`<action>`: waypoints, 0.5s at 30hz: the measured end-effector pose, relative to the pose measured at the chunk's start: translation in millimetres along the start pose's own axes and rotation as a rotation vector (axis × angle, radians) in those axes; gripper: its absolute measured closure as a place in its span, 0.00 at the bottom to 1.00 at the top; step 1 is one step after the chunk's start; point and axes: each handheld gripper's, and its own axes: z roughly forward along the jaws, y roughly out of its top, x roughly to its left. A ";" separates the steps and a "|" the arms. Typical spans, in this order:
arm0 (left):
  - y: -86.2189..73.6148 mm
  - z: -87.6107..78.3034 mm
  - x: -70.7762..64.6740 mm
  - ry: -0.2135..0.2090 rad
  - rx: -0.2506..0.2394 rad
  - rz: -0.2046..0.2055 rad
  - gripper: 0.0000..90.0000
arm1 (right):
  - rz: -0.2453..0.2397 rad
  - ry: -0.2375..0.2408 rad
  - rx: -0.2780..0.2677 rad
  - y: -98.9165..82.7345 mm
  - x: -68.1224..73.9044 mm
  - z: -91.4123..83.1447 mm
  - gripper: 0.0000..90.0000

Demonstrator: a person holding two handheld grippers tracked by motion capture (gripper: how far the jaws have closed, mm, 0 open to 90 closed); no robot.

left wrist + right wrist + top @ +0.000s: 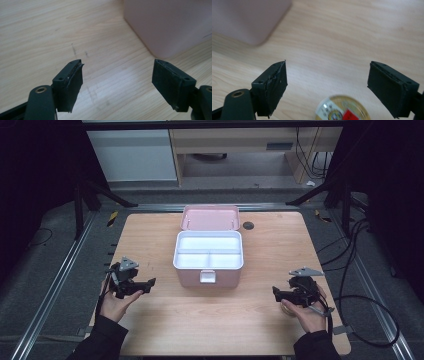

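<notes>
Left gripper (150, 283) hovers low over the wooden table (150, 240), jaws spread wide with nothing between them. Centre stage, the pink storage box (208, 253) sits lid-up, white divided tray showing. Over on the right, the right gripper (276, 293) gapes too, poised above a small round tin (342, 109) with a gold lid; its red-and-white label is too blurred to read.

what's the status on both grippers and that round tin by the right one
Left gripper open, empty, beside pink box. Right gripper open, round tin just below its jaws, ungrasped. Box lid up, nothing in the way.
</notes>
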 end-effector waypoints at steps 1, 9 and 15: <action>3.5 0.0 -0.4 -0.003 -0.011 0.005 0.27 | -0.008 0.021 -0.034 10.1 3.7 -1.1 0.19; 39.4 0.2 -1.4 -0.098 -0.105 -0.006 0.32 | -0.059 0.083 -0.181 53.1 27.2 -0.8 0.25; 62.8 11.0 -16.4 -0.122 -0.131 0.035 0.40 | -0.062 0.147 -0.230 83.7 50.3 12.0 0.32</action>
